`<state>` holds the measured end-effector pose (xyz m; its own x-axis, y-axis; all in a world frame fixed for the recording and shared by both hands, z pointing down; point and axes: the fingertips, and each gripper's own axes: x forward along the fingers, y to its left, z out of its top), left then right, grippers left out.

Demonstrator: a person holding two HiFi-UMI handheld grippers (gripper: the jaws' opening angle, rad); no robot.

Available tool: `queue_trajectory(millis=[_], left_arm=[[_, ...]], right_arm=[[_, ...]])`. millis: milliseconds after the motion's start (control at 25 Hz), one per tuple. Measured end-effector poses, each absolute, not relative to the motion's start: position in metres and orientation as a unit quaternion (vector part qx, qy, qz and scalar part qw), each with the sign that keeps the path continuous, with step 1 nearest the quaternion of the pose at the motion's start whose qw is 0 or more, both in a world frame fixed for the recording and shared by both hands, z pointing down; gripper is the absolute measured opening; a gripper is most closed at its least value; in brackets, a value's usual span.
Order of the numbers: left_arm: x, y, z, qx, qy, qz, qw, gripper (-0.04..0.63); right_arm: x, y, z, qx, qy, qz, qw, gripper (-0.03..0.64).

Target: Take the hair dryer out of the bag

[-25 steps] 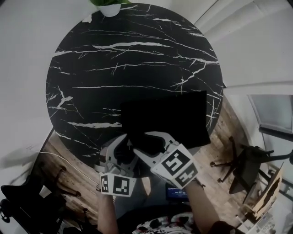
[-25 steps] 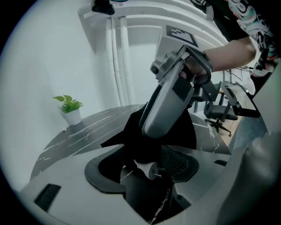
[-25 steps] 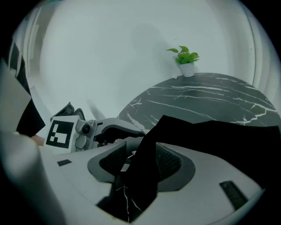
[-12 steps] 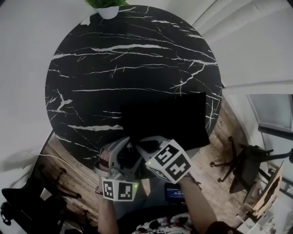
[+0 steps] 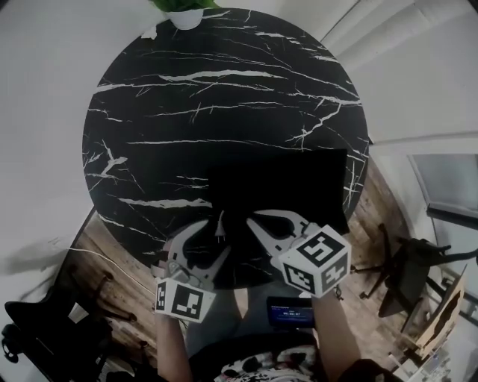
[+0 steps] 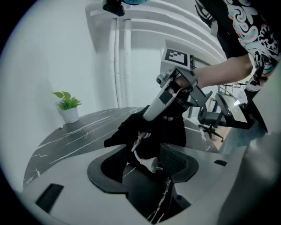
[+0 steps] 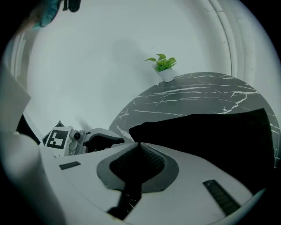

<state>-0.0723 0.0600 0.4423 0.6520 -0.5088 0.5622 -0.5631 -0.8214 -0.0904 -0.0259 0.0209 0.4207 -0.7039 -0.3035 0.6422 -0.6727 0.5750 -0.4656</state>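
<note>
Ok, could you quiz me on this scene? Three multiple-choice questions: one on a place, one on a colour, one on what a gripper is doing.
1. Where does the potted plant stand? A) at the table's far edge B) on a chair C) on the floor
2. What colour is the plug dangling from the bag? A) red B) white C) yellow
3. How is the right gripper? A) wide open, empty B) shut on the bag's edge C) shut on the plug

1 A: the head view shows it at the far rim.
2 B: it shows white against the black fabric.
3 B: its jaws meet on that fabric.
</note>
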Motion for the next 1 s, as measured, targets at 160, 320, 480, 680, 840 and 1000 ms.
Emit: queue_trajectory(millis=[160,320,480,680,840,1000], left_arm=[[-0.065,0.051,0.444,0.905,-0.278,0.322,0.024,0.211],[-0.057,0.036,0.437,0.902,-0.274,0.332,-0.023,0.067],[-0.044,0.030,0.452,0.909,-0.236,0.343,-0.017,0.066],[-0.032,0.022,0.464,0.911,-0.218,0.349,-0.018,0.151],[-0.020,0.014,0.468,0.917,-0.204,0.342,-0.008,0.191],[-0.004,0.011,0.474,0.919,-0.176,0.352,-0.013,0.202]], right_arm=[[-0.022,0.019,0.412,0.296,-0.854,0.355,0.238,0.025],[-0.022,0.019,0.403,0.298,-0.859,0.350,0.225,0.025],[-0.023,0.014,0.395,0.307,-0.861,0.358,0.192,0.025],[-0.015,0.007,0.394,0.333,-0.857,0.350,0.180,0.025],[-0.010,0.005,0.396,0.338,-0.853,0.364,0.161,0.025],[-0.006,0.005,0.398,0.340,-0.853,0.359,0.165,0.025]])
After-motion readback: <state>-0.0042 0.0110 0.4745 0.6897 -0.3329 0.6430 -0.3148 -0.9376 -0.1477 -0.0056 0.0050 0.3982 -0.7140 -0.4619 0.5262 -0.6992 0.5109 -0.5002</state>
